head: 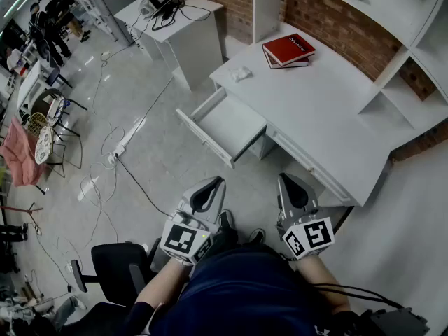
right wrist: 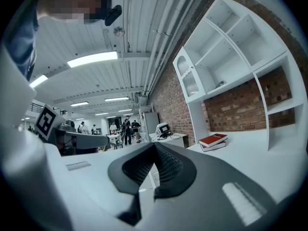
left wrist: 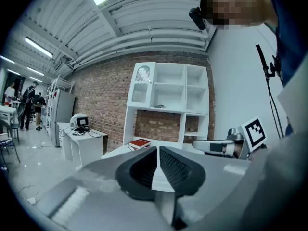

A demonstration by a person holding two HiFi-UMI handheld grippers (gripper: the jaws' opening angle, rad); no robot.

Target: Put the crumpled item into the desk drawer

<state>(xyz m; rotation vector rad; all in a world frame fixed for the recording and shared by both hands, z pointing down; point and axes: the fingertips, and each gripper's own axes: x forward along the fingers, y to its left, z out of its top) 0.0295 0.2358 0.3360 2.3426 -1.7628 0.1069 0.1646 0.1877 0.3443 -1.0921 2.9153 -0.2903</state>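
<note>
A small white crumpled item (head: 241, 73) lies on the white desk (head: 329, 117), near its far left corner. Below that corner the desk drawer (head: 225, 127) is pulled out and looks empty. My left gripper (head: 204, 194) and right gripper (head: 294, 192) are held close to my body, well short of the desk, over the floor. Both are shut with nothing between their jaws. In the left gripper view the left gripper (left wrist: 158, 150) points at the desk and shelves. In the right gripper view the right gripper (right wrist: 154, 147) does the same. Neither gripper view shows the crumpled item.
Red books (head: 288, 50) are stacked at the desk's far side. A white shelf unit (head: 413, 54) rises on the right. A side table with a device (head: 168, 2) stands at the far left, cables (head: 115, 152) trail over the floor, and a black office chair (head: 115, 268) is near my left.
</note>
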